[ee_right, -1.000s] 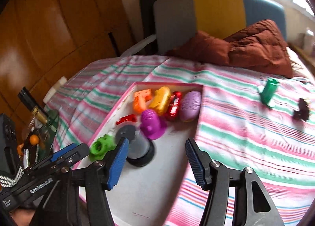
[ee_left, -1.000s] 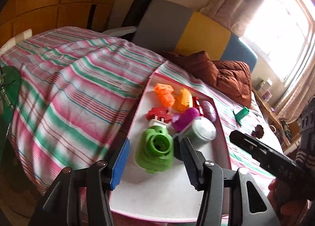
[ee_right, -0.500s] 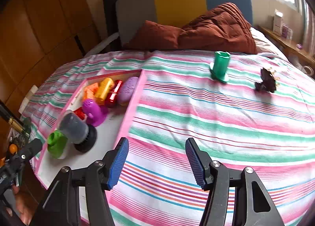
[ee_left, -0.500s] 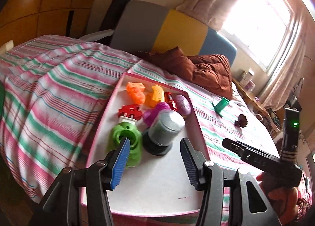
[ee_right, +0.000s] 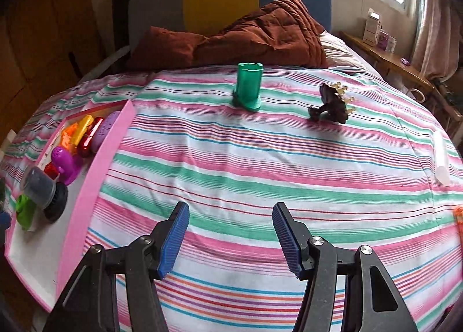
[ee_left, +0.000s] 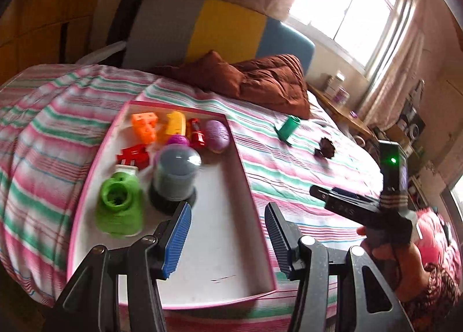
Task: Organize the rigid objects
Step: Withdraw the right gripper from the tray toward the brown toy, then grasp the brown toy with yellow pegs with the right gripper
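Note:
A pink-rimmed tray (ee_left: 249, 184) (ee_right: 95, 184) lies on the striped bed with several toys in it: a green piece (ee_left: 120, 204), a grey dome on a black base (ee_left: 175, 178) (ee_right: 43, 190), a purple toy (ee_right: 65, 162), orange, yellow and red pieces. My left gripper (ee_left: 227, 233) hovers open over the tray's bare near end, nothing between its fingers. My right gripper (ee_right: 230, 239) is open over the bedspread, right of the tray. Farther off stand a green cup-shaped toy (ee_right: 248, 86) (ee_left: 288, 128) and a dark figurine (ee_right: 331, 103) (ee_left: 325, 148).
A brown quilt (ee_right: 246, 36) is heaped at the headboard. A white cylinder (ee_right: 439, 158) lies at the bed's right edge, with an orange thing (ee_right: 458, 216) at the frame's edge. A bedside shelf (ee_right: 387, 54) stands by the window. A hand (ee_left: 387, 251) holds the right gripper.
Both views have swung right. The right gripper moved off the tray over the bedspread, bringing the green cup and figurine nearer. The left gripper drew back over the tray's near end. Jaws unchanged.

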Demonstrator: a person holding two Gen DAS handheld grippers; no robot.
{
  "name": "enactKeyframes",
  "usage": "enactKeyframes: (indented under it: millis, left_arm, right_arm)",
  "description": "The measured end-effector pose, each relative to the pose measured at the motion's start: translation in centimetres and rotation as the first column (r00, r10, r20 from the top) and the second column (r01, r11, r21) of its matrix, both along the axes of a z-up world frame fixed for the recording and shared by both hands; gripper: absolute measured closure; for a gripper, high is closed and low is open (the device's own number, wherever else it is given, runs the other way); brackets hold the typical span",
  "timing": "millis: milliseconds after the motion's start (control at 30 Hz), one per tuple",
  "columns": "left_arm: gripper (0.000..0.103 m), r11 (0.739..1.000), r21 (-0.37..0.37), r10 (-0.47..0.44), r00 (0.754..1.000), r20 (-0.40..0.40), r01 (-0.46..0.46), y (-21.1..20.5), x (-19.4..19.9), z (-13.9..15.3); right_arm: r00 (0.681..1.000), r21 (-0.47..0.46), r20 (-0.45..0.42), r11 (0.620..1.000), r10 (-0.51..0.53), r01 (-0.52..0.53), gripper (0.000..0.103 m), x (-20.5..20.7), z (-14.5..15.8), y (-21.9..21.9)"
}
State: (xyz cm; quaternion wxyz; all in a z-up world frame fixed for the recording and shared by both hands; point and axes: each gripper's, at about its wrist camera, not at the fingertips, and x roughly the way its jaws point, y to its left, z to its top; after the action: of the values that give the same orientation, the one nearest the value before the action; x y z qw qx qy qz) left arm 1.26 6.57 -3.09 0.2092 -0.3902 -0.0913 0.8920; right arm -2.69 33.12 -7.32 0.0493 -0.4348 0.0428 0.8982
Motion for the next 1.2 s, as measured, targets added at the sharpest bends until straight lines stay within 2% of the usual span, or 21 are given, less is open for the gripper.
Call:
enactKeyframes:
  millis: [167,333,567,733,833,867,967,1000,1033,1067,1100,1133,1200]
  left_arm:
    - [0.049,0.997,-0.023,-0.071,0.997,0.005,0.071,2.8,0.0,0.4]
    - [0.049,0.993,-0.043,-0.114,0.993,0.012,0.114,4.8,0.1,0.4]
    - [0.049,0.988,-0.060,-0.139,0.990,0.026,0.140,6.6,-0.4,0.7]
    - [0.049,0.988,-0.076,-0.132,0.990,0.040,0.135,7.2,-1.3,0.9]
    - [0.049,0.987,-0.089,-0.129,0.991,0.047,0.132,7.4,-1.7,0.8]
    - [0.049,0.987,-0.087,-0.129,0.990,0.050,0.133,7.4,-1.7,0.8]
    - [0.049,0.987,-0.092,-0.130,0.990,0.060,0.135,7.8,-2.0,0.6]
    - [0.049,0.986,-0.090,-0.133,0.989,0.064,0.139,7.9,-2.1,0.5]
    - [0.049,0.986,-0.088,-0.139,0.988,0.067,0.144,8.0,-2.1,0.5]
    - [0.049,0.985,-0.091,-0.143,0.988,0.067,0.148,8.2,-2.0,0.4]
    - [0.049,0.984,-0.095,-0.147,0.987,0.064,0.152,8.4,-1.9,0.4]
    - [0.049,0.983,-0.095,-0.153,0.986,0.063,0.158,8.5,-1.8,0.4]
    - [0.049,0.981,-0.096,-0.163,0.984,0.066,0.169,8.9,-1.7,0.3]
  right_arm:
    - [0.999,0.040,0.010,0.998,-0.047,0.046,0.042,-1.1,-0.2,2.9]
    - [0.996,0.085,-0.015,0.992,-0.093,0.094,0.042,-3.2,0.6,6.0]
    - [0.987,0.132,-0.034,0.978,-0.156,0.159,0.040,-9.1,1.5,10.7]
    - [0.981,0.169,0.033,0.968,-0.193,0.185,0.040,-13.4,0.0,13.1]
    - [0.978,0.077,0.050,0.977,-0.203,0.199,0.045,-14.1,-0.8,14.7]
    - [0.976,0.049,0.050,0.977,-0.211,0.208,0.052,-14.0,-0.8,15.2]
    - [0.971,-0.114,0.061,0.965,-0.232,0.238,0.053,-13.4,-0.9,17.2]
    - [0.967,-0.195,0.067,0.948,-0.244,0.253,0.054,-12.9,-0.9,18.0]
    - [0.962,-0.294,0.079,0.916,-0.262,0.274,0.056,-12.3,-1.2,19.0]
    - [0.954,-0.409,0.097,0.863,-0.283,0.297,0.057,-11.6,-1.6,20.1]
    - [0.947,-0.522,0.116,0.792,-0.301,0.316,0.057,-10.8,-2.4,21.1]
    - [0.941,-0.636,0.140,0.700,-0.309,0.324,0.057,-10.0,-3.3,22.1]
    - [0.930,-0.773,0.191,0.535,-0.315,0.340,0.057,-8.4,-5.3,23.3]
